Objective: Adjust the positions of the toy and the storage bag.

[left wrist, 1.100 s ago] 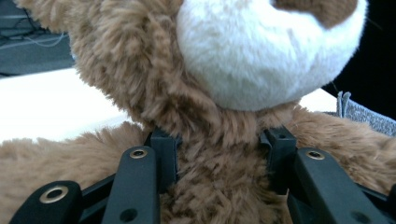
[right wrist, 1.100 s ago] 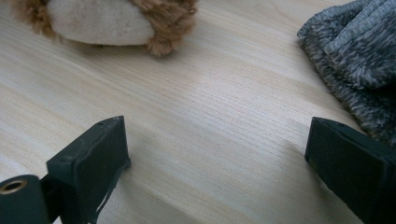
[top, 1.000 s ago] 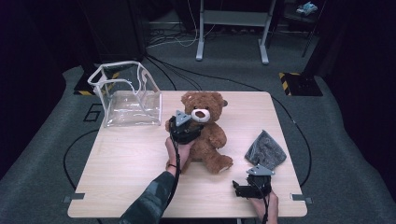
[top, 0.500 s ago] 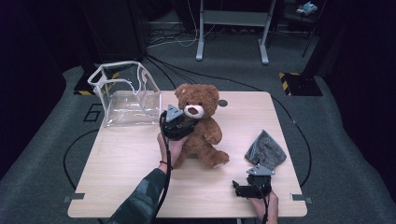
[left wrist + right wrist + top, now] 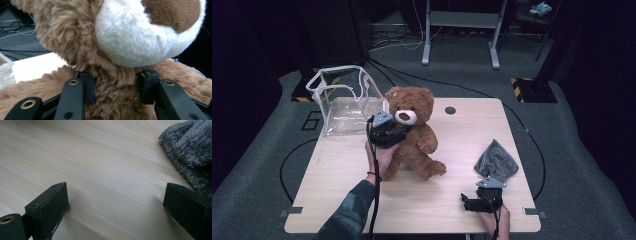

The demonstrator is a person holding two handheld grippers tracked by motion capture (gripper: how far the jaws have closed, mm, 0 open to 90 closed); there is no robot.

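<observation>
Brown teddy bear point(image 5: 412, 132) sits on the wooden table point(image 5: 452, 200) beside a clear bag point(image 5: 344, 102); your left gripper point(image 5: 388, 134) holds it at the neck. From the left gripper view, both jaws press into the fur. Your right gripper point(image 5: 117, 205) is wide open near a grey cloth point(image 5: 190, 147).

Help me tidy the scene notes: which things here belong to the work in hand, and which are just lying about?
In the job:
- teddy bear, gripped at the neck
- left claw, shut on the bear
- clear plastic bag, open beside the bear; probably its destination

Lying about:
- grey knitted cloth, untouched
- right claw, open, resting on the table
</observation>
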